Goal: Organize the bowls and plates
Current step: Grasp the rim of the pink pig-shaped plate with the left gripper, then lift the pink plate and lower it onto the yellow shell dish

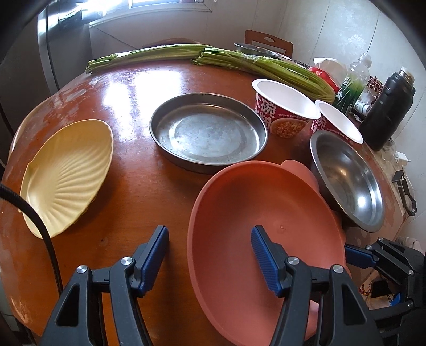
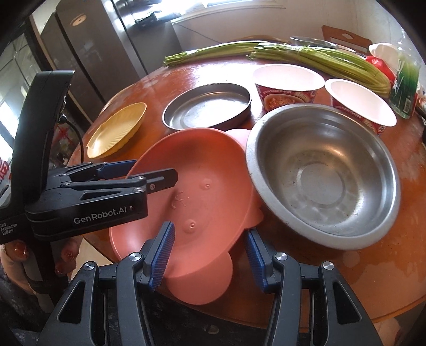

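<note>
The right gripper (image 2: 210,256) has its jaws clamped on the near rim of the pink plate (image 2: 202,191) — one pad inside, one beneath. The left gripper (image 1: 210,256) also grips that plate, jaws part open across its left rim. The plate sits tilted at the desk's (image 1: 138,186) near edge, touching the steel bowl (image 2: 324,175) — a steel pan (image 1: 207,133) lies behind.

Daylight fell from a window (image 1: 170,5) onto the glossy round wooden table (image 1: 127,90). A steel refrigerator (image 2: 87,53) stood behind; pale walls (image 1: 332,29) enclosed the corner.
</note>
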Tool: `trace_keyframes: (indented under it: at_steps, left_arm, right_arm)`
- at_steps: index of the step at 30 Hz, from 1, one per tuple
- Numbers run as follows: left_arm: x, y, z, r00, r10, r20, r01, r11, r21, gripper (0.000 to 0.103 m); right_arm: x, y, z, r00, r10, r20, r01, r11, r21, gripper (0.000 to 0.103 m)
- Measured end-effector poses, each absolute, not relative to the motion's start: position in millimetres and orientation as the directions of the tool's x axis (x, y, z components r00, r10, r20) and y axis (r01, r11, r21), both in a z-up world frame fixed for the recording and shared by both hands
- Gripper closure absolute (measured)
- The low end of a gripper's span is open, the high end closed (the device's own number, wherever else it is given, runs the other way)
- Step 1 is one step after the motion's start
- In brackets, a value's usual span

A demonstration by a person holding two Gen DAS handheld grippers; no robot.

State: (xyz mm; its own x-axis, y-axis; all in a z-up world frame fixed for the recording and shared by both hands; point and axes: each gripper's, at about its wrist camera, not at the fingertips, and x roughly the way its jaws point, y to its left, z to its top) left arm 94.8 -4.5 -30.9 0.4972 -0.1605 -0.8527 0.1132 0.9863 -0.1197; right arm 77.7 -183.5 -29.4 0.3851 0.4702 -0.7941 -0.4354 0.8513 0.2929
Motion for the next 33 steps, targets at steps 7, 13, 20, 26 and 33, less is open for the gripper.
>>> trace_keyframes:
  at_steps: [7, 13, 20, 26, 33]
  left_arm:
    - [89.6, -10.1, -27.9, 0.499, -0.154, -0.853, 0.136, 0.986, -0.099, 0.042]
    - [83.1, 1.4, -20.2, 0.516, -0.154, -0.843, 0.122, 0.987, -0.106, 0.042]
    - [77.2, 18.6, -11.1, 0.537, -0.154, -0.830, 0.099, 0.988, -0.119, 0.042]
    - [74.8, 37.6, -3.7, 0.566, -0.137, -0.813, 0.058, 0.990, -0.127, 0.042]
    - [75.3, 68.1, 0.2, 0.590, -0.103, -0.801, -0.017, 0.990, -0.139, 0.042]
  right_arm:
    - [75.9, -170.2, -21.1, 0.388, 0.487, -0.783, -0.480, 0.832, 0.279, 0.046]
    - [77.0, -161.8, -20.6, 0.372, 0.501, -0.782, -0.501, 0.817, 0.286, 0.046]
    - [79.0, -146.5, -15.3, 0.363, 0.511, -0.779, -0.528, 0.802, 0.279, 0.046]
    - [85.0, -126.6, -6.0, 0.365, 0.523, -0.770, -0.560, 0.784, 0.267, 0.046]
    - [98.8, -97.5, 2.2, 0.342, 0.547, -0.764, -0.616, 0.745, 0.258, 0.046]
